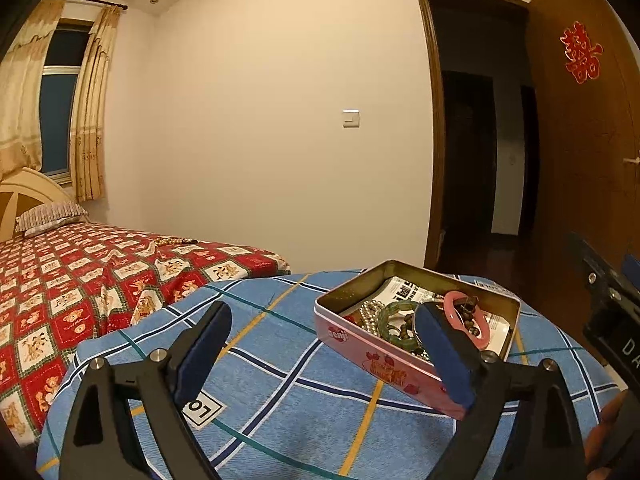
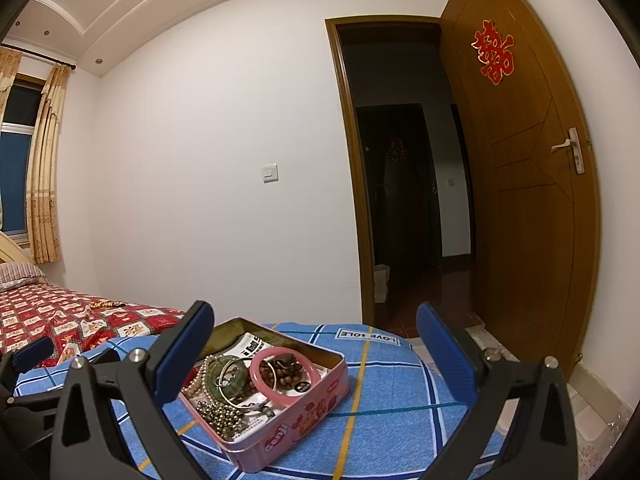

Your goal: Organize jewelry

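A pink tin box (image 1: 384, 356) (image 2: 296, 432) stands open on a blue checked cloth (image 1: 280, 360) (image 2: 380, 400). In it lie a pink bangle (image 1: 464, 320) (image 2: 258, 376), a green bangle (image 1: 390, 320) (image 2: 240, 372), pearl and dark bead strings (image 2: 224, 416) and a silver bangle. My left gripper (image 1: 324, 316) is open and empty, its right finger in front of the tin. My right gripper (image 2: 312, 316) is open and empty above the tin. A beaded string (image 1: 174, 241) (image 2: 105, 304) lies on the red bedspread.
A bed with a red patterned spread (image 1: 60, 280) (image 2: 40, 312) lies to the left, a pillow (image 1: 50, 218) at its head. An open wooden door (image 2: 520, 180) and dark doorway are at the right. The right gripper's body (image 1: 612, 312) shows at the left view's edge.
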A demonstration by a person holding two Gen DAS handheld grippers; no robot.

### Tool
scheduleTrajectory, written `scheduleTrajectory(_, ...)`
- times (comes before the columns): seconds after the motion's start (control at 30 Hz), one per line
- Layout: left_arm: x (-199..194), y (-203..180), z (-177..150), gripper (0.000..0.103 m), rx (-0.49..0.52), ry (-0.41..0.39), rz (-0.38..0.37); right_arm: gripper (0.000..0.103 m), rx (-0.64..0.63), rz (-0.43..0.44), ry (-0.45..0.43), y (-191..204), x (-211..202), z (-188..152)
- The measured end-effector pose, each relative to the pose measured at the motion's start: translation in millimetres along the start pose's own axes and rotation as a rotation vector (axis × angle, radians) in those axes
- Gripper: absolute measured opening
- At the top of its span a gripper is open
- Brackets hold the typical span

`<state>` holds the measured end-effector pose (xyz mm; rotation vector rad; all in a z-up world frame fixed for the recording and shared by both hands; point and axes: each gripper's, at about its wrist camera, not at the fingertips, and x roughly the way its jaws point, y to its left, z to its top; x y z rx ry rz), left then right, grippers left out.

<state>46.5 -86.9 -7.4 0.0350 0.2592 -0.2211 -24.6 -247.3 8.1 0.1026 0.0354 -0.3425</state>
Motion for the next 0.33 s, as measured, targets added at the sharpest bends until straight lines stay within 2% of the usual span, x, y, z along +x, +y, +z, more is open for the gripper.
scheduleTrajectory(0.33, 1.0, -3.3, 0.1, 0.093, 0.017, 0.006, 0.013, 0.103, 0.014, -0.017, 0.028, -2.6, 4.4, 0.8)
